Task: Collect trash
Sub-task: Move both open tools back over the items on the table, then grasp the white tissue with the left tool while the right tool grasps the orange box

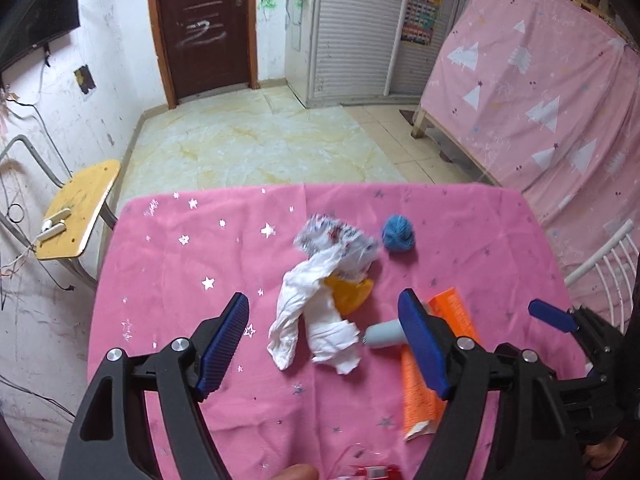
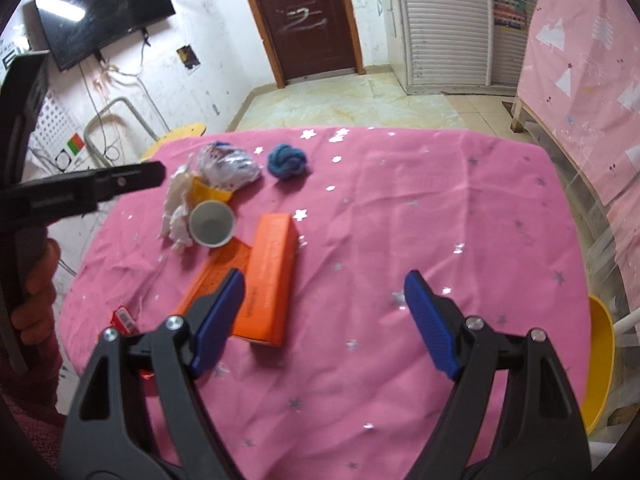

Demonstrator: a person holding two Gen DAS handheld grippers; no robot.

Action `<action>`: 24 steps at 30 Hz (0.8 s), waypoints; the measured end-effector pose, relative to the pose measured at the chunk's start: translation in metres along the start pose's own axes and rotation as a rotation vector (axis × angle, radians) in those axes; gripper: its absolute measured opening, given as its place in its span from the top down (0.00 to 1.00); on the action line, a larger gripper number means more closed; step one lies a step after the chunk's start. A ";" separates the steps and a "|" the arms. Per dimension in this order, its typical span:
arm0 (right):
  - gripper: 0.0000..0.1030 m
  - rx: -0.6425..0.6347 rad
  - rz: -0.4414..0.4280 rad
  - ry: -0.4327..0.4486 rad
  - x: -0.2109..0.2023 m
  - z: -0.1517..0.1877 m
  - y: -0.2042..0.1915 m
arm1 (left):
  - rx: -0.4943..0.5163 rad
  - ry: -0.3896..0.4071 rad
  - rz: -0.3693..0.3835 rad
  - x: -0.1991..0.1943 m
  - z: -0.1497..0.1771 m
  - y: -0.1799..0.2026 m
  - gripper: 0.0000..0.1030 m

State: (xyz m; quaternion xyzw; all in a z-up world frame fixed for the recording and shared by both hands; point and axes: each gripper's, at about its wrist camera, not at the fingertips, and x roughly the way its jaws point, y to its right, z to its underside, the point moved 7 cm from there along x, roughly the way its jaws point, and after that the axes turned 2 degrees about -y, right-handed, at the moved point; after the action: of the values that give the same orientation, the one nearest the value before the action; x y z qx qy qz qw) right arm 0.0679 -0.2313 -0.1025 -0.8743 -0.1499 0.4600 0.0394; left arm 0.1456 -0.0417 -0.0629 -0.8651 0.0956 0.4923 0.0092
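Note:
On the pink star-print tablecloth (image 1: 168,264) lie a crumpled white tissue (image 1: 316,320), a crinkled foil wrapper (image 1: 340,244), a yellow piece (image 1: 352,294) under them, a grey paper cup (image 1: 384,334) on its side, an orange box (image 1: 424,384) and a blue yarn ball (image 1: 398,234). My left gripper (image 1: 324,344) is open above the tissue and cup. My right gripper (image 2: 324,324) is open and empty above the cloth, its left finger over the orange box (image 2: 272,276). The cup (image 2: 211,224), the wrapper (image 2: 230,168), the tissue (image 2: 176,216) and the yarn (image 2: 287,162) also show in the right wrist view.
A small red wrapper (image 2: 125,320) lies at the table's near left edge. A yellow-seated chair (image 1: 76,212) stands left of the table and another yellow chair (image 2: 600,364) on the right. A pink-draped frame (image 1: 532,92) stands at the right.

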 end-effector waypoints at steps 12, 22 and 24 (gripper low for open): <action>0.24 -0.049 0.021 -0.051 0.018 0.000 -0.024 | 0.024 -0.067 0.068 0.044 0.014 -0.013 0.33; 0.24 -0.045 0.049 -0.079 0.031 -0.001 -0.031 | 0.024 -0.071 0.086 0.056 0.025 -0.024 0.86; 0.24 -0.048 0.054 -0.087 0.034 0.000 -0.032 | 0.007 -0.064 0.088 0.054 0.026 -0.030 0.89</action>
State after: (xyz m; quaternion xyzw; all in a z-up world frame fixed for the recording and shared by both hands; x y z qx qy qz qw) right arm 0.0788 -0.1903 -0.1226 -0.8578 -0.1387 0.4949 -0.0006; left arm 0.1558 -0.0174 -0.1249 -0.8438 0.1350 0.5193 -0.0062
